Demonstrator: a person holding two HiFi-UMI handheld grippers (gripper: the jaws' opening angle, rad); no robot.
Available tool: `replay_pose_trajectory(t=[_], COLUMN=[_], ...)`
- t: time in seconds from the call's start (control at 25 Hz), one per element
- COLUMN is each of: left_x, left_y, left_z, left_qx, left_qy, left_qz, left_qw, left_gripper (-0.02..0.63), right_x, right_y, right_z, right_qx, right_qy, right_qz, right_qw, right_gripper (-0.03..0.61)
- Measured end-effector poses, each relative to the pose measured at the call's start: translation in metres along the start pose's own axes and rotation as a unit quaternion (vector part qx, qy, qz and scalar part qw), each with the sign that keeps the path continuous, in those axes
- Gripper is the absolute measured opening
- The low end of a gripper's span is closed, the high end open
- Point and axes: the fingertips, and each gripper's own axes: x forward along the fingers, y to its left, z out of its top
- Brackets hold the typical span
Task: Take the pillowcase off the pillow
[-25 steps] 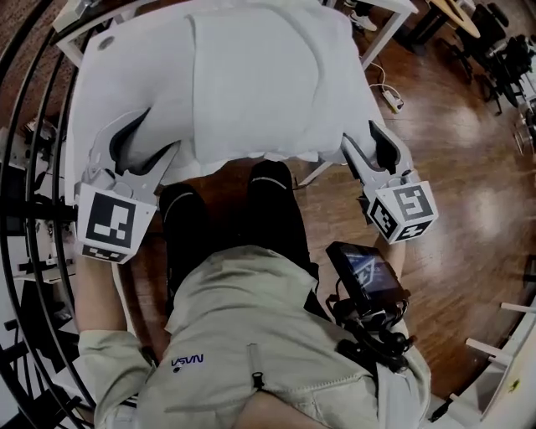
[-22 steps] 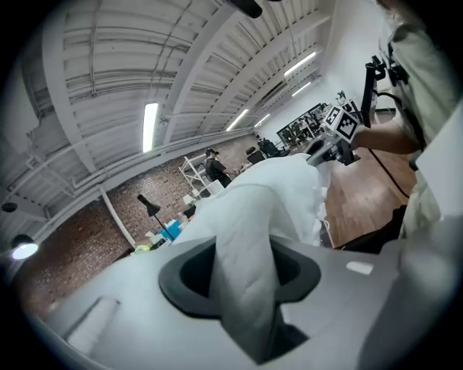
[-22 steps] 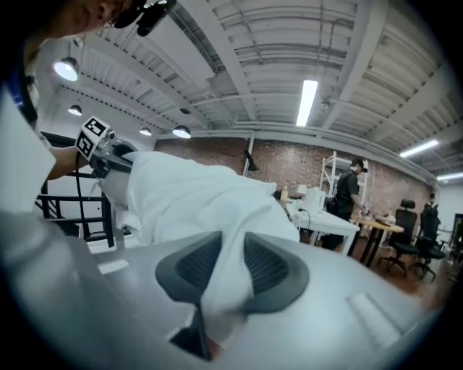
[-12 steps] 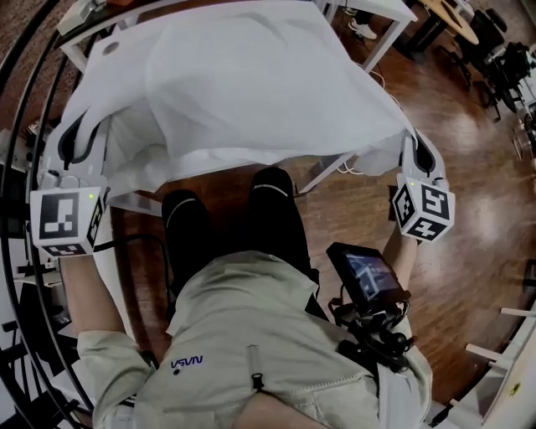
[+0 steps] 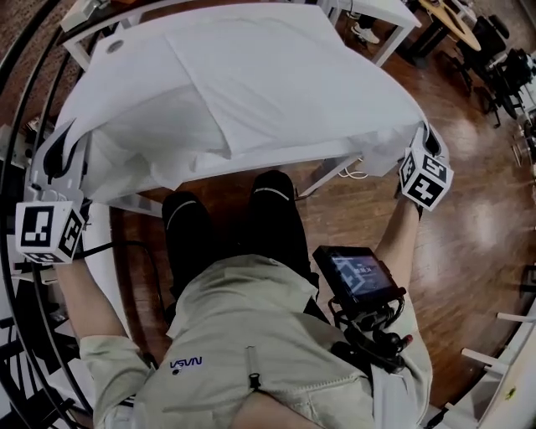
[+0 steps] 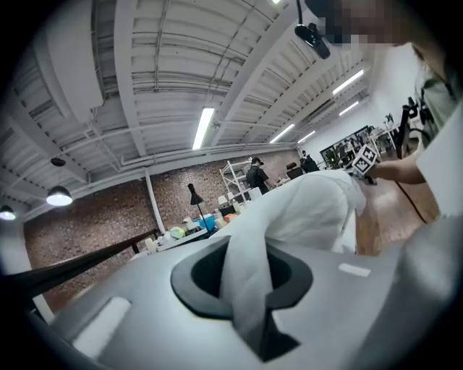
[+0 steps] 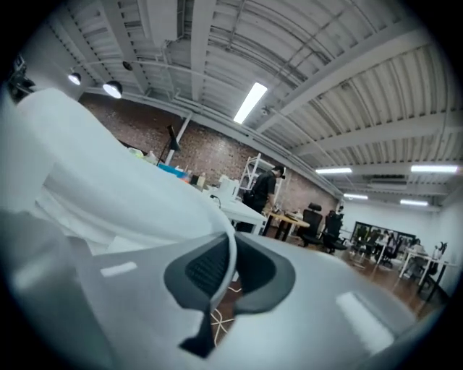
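The white pillowcase (image 5: 167, 126) lies spread over the white table (image 5: 381, 10), its near edge stretched between my two grippers. The pillow itself is hidden; only a raised rectangular bulk shows under the cloth. My left gripper (image 5: 71, 134) is at the cloth's near left corner; its jaws have just been closing, and a bunched fold of pillowcase (image 6: 304, 209) is pinched in that left gripper (image 6: 249, 289). My right gripper (image 5: 419, 138) is at the near right corner. In the right gripper view the right gripper (image 7: 221, 271) is shut on a thin edge of the pillowcase (image 7: 108, 181).
The person's legs in black trousers (image 5: 251, 218) are close under the table's near edge. A small screen device (image 5: 356, 276) hangs at the hip. Black curved bars (image 5: 17, 100) run along the left. Chairs and desks (image 5: 494, 42) stand at the far right on the wooden floor.
Both grippers closed on the pillowcase's near edge and moved apart, left going left and right going right. The cloth now spreads wide and taut between them.
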Motion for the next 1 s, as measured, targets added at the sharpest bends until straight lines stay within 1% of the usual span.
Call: replay_pose_trajectory(t=[0.08,0.12,0.16,0.2,0.24,0.28,0.32,0.36,0.44,0.52,0.6,0.68,0.76,0.8,0.84,0.92,0.96,1.0], left_x=[-0.002,-0.001,-0.001,-0.001,-0.002,-0.004,-0.008,-0.012,-0.026,-0.042,-0.055,-0.062,-0.058,-0.05,-0.04,-0.013,0.0,0.012], left_y=[0.001,-0.002,-0.008,-0.016,-0.025,-0.034,-0.041,-0.047,-0.052,-0.048,-0.047,-0.05,-0.049,-0.047,-0.044,-0.038,-0.036,-0.035], left_z=[-0.008,-0.012,-0.015,-0.017,-0.018,-0.018,-0.016,-0.013,-0.004,0.012,0.039,0.065,0.083,0.088,0.091,0.092,0.09,0.085], left_qx=[-0.016,-0.024,-0.031,-0.034,-0.033,-0.026,-0.014,-0.002,0.007,-0.001,-0.007,-0.004,0.008,0.011,0.009,-0.012,-0.026,-0.04], left_qy=[0.003,0.004,0.003,0.0,-0.005,-0.01,-0.013,-0.015,-0.013,-0.013,-0.037,-0.069,-0.085,-0.085,-0.082,-0.068,-0.058,-0.045], left_qz=[-0.005,-0.01,-0.021,-0.035,-0.05,-0.064,-0.076,-0.087,-0.109,-0.126,-0.136,-0.149,-0.144,-0.135,-0.123,-0.11,-0.111,-0.116], left_qw=[0.9999,0.9997,0.9993,0.9988,0.9982,0.9976,0.9969,0.9961,0.9939,0.992,0.9899,0.9864,0.9858,0.9872,0.989,0.9916,0.9917,0.9914], left_gripper=[0.06,0.058,0.051,0.055,0.08,0.124,0.173,0.209,0.296,0.368,0.376,0.379,0.379,0.379,0.379,0.379,0.383,0.385], right_x=[0.011,0.015,0.016,0.015,0.01,0.002,-0.008,-0.02,-0.045,-0.067,-0.08,-0.085,-0.081,-0.075,-0.067,-0.05,-0.045,-0.046], right_y=[0.005,0.013,0.024,0.036,0.046,0.053,0.054,0.051,0.044,0.051,0.08,0.123,0.168,0.187,0.201,0.226,0.24,0.254], right_z=[-0.01,-0.016,-0.023,-0.031,-0.037,-0.038,-0.032,-0.019,0.022,0.069,0.104,0.128,0.146,0.154,0.159,0.161,0.155,0.148], right_qx=[0.001,0.005,0.013,0.024,0.039,0.058,0.08,0.105,0.157,0.19,0.183,0.159,0.134,0.122,0.112,0.101,0.093,0.08], right_qy=[0.015,0.025,0.038,0.053,0.063,0.064,0.054,0.031,-0.037,-0.106,-0.147,-0.165,-0.172,-0.17,-0.164,-0.139,-0.121,-0.103], right_qz=[0.004,0.022,0.055,0.1,0.148,0.19,0.221,0.24,0.26,0.29,0.336,0.386,0.43,0.444,0.451,0.46,0.47,0.485], right_qw=[1.0,0.999,0.998,0.993,0.986,0.978,0.971,0.965,0.952,0.932,0.912,0.893,0.876,0.871,0.87,0.871,0.869,0.865], right_gripper=[0.003,0.003,0.003,0.005,0.013,0.077,0.139,0.164,0.176,0.176,0.176,0.179,0.231,0.241,0.249,0.253,0.253,0.249])
